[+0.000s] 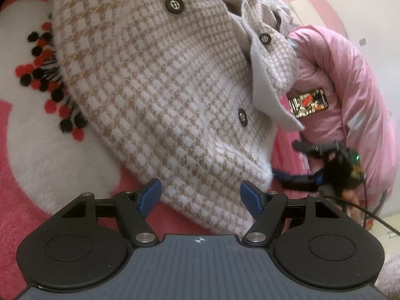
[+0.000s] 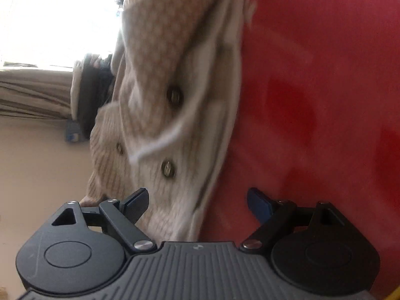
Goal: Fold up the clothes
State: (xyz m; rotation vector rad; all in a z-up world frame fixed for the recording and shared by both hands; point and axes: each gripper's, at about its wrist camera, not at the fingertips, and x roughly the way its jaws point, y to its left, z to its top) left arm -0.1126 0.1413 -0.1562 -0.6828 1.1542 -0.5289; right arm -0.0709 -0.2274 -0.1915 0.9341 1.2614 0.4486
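Observation:
A beige-and-white houndstooth coat (image 1: 155,80) with black buttons lies spread on a fluffy rug (image 1: 50,150). My left gripper (image 1: 201,196) is open at the coat's near hem. The cloth runs between its blue pads (image 1: 150,195), which do not squeeze it. My right gripper (image 1: 295,165) shows at the coat's right edge in the left wrist view, held in a hand. In the blurred right wrist view the right gripper (image 2: 197,205) stands wide open. The coat (image 2: 175,125) reaches down between its fingers, close to the left one.
The rug is white and pink, with red and black dots (image 1: 47,80) at the left. A person in a shiny pink puffer jacket (image 1: 350,75) sits close on the right. A red surface (image 2: 325,100) fills the right of the right wrist view; a bright window (image 2: 50,25) is at the left.

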